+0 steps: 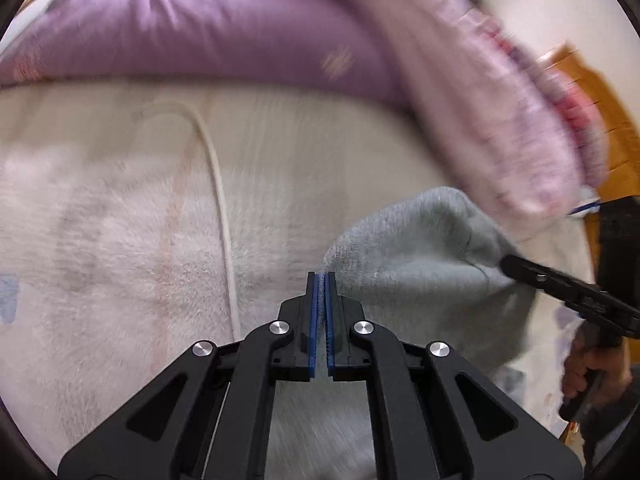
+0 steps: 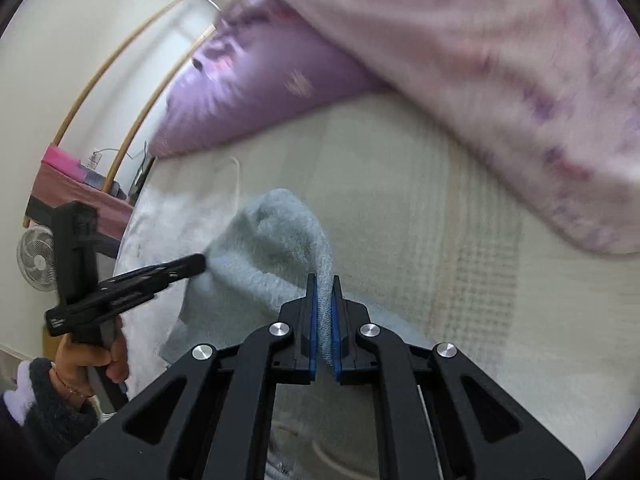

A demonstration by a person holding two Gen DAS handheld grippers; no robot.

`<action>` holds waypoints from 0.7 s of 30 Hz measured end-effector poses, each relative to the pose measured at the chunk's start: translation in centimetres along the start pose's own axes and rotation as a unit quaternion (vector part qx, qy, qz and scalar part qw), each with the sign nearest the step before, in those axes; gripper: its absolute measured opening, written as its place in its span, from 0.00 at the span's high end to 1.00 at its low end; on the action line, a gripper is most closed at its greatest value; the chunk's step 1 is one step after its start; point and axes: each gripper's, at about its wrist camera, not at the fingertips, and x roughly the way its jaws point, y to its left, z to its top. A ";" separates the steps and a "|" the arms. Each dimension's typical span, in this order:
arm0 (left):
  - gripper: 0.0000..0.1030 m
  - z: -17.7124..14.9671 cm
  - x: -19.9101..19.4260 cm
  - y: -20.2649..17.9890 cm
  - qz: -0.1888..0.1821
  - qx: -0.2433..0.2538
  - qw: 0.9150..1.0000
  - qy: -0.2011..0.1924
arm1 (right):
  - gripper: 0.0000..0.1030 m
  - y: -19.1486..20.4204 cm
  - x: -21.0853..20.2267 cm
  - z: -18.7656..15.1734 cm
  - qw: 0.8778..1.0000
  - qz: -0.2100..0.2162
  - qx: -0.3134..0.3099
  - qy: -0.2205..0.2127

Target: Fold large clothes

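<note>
Tongs both clamped on grey garment: left tongs, right tongs, above bed.

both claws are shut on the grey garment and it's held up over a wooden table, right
Not quite. Both claws are shut on the grey garment, but it hangs over a bed with pale bedding, not a wooden table. The right wrist view shows the right claw pinching the fabric above the bedding, with the purple pillow behind; the left wrist view shows the left claw gripping it.

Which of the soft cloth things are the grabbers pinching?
The grey garment. Both the left gripper and right gripper clamp it; the purple pillow and pink blanket lie untouched behind.
</note>
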 end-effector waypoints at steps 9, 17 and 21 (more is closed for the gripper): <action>0.97 -9.8 -11.5 -5.8 -0.030 0.061 0.995 -0.070 | 0.95 7.8 -10.0 -9.8 0.992 -0.032 -0.106 -0.053; 0.97 -24.9 -14.1 -6.2 -0.044 0.011 0.999 -0.008 | 0.91 10.3 -11.9 -24.4 0.993 -0.064 -0.097 -0.022; 0.97 -31.1 -12.7 -5.3 -0.023 -0.029 0.998 0.041 | 0.86 9.3 -9.8 -30.9 0.992 -0.107 -0.058 0.044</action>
